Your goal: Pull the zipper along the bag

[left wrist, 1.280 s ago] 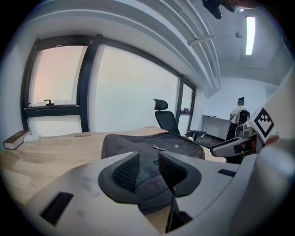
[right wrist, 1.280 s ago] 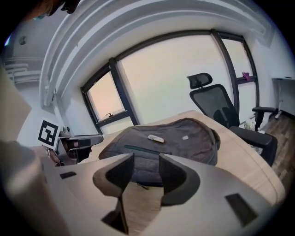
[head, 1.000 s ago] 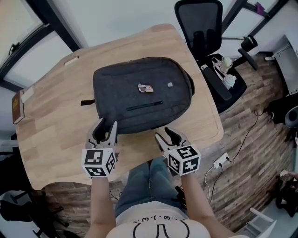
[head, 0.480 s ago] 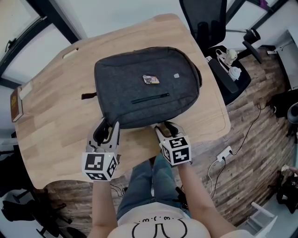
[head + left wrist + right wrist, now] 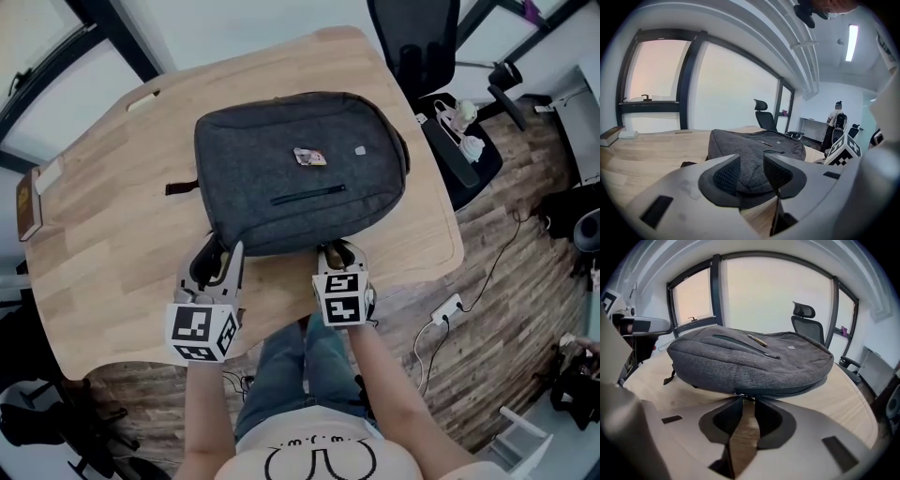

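table; left tool pinches bag; right tool closing, nothing clamped; only its view shows zipper pull.

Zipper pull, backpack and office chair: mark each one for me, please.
zipper pull [image 5: 739, 394], right gripper view, on the metal slider at the seam.
backpack [image 5: 262, 150], head view, on its grey front panel.
office chair [image 5: 417, 47], head view, on its backrest.
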Demonstrator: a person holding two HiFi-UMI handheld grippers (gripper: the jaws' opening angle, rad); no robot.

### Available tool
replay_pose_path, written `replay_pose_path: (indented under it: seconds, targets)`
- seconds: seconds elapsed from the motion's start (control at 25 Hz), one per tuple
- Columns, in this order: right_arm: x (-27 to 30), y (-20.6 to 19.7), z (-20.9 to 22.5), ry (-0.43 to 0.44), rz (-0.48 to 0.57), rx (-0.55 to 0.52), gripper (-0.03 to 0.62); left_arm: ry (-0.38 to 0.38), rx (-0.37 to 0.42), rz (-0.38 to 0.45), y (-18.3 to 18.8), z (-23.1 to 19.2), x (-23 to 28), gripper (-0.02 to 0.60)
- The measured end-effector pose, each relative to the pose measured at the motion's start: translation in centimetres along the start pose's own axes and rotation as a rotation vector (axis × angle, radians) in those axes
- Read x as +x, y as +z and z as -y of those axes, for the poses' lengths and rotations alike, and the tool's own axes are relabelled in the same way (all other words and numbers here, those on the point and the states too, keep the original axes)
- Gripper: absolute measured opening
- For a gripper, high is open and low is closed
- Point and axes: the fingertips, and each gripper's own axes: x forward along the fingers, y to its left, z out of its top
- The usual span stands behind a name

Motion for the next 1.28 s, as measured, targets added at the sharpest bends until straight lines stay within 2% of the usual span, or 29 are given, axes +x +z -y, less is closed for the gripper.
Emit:
replay_pose_path:
  seconds: [0.12,0.36,0.56,0.84,1.04,1.12,1.2,1.28]
  targets:
    - [-0.1,0.1,-0.2,-0.024,0.015,-0.002,0.112,-0.006,-0.005,0.002,-0.1,-0.1,0.0,0.141]
    - [-1.0,0.2,-1.4,0.077,0.005,-0.048,0.091,-0.011,-0.016,0.009,-0.3,-1.1,-0.4,0.141]
    - [-1.9,-0.6,-1.6,0.077,0.014,-0.117,0.058,-0.026,-0.023,0.016,-0.1,-1.9,-0.3,0.141]
    - [-0.8,-0.2,-1.8,0.094,0.024,-0.032,0.061,-0.077,-0.017,0.028,0.4,-2.5,0.1,0.141]
    - [0.1,0.3,-2.4,0.140,0.034,-0.013,0.127,-0.098,-0.016,0.038,0.7,-3.2,0.0,0.141]
    - [0.2,0.4,-2.2,0.129,0.044,0.016,0.124,-0.101,-0.019,0.041,0.8,-3.4,-0.1,0.141]
    - [0.2,0.4,-1.7,0.123,0.053,0.062,0.077,-0.101,-0.022,0.046,0.8,-3.6,-0.2,0.141]
    - [0.1,0.4,-1.5,0.139,0.057,0.096,0.060,-0.104,-0.025,0.051,0.9,-3.6,-0.4,0.141]
